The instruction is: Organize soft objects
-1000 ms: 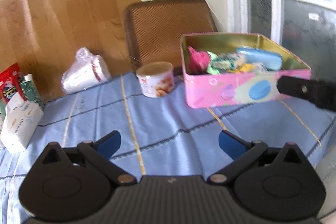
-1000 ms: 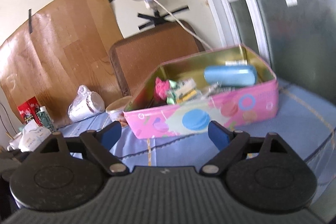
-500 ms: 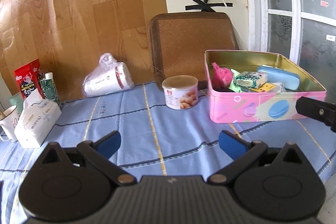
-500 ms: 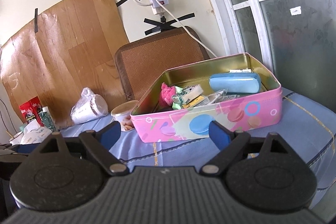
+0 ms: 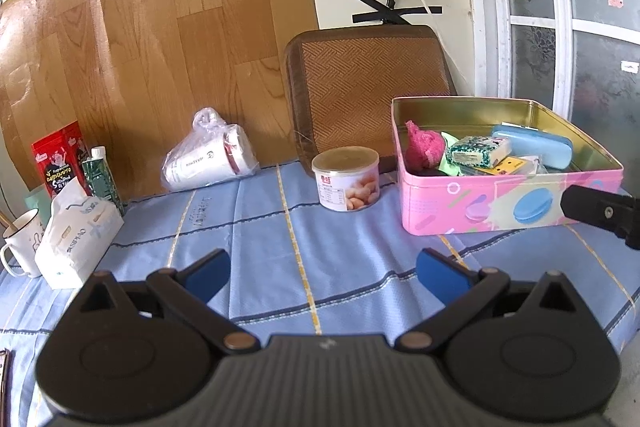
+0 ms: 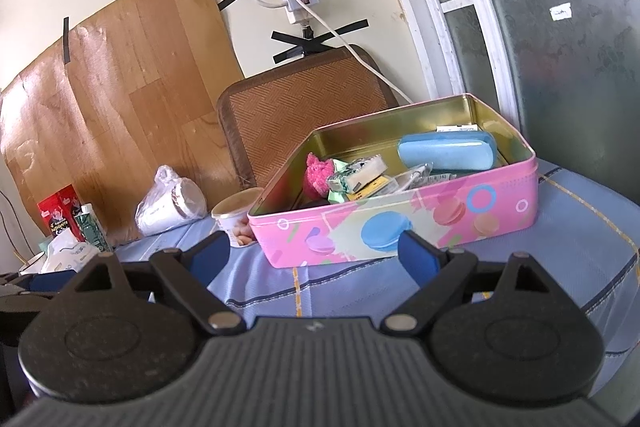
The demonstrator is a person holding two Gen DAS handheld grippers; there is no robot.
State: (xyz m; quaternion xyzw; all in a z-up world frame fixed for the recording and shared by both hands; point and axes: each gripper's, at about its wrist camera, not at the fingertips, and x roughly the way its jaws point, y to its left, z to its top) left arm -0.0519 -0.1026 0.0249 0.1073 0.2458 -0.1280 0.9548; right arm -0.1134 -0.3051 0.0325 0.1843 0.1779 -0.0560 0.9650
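My left gripper (image 5: 322, 269): jaws wide apart, empty, above the blue cloth (image 5: 260, 227).
My right gripper (image 6: 314, 253): jaws wide apart, nothing between.
Pink tin (image 6: 400, 223): on the cloth, open.
Pink soft toy (image 5: 425, 149): inside the tin, left end.

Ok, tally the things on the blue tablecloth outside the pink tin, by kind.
Round cans: 1, the peanut can with a tan lid.
Mugs: 1, white ceramic.
Tissue packs: 1, white soft pack.
Bagged stacks of white paper cups: 1.
Snack packets: 1, red.
Cartons: 1, green with white cap.
Total: 6
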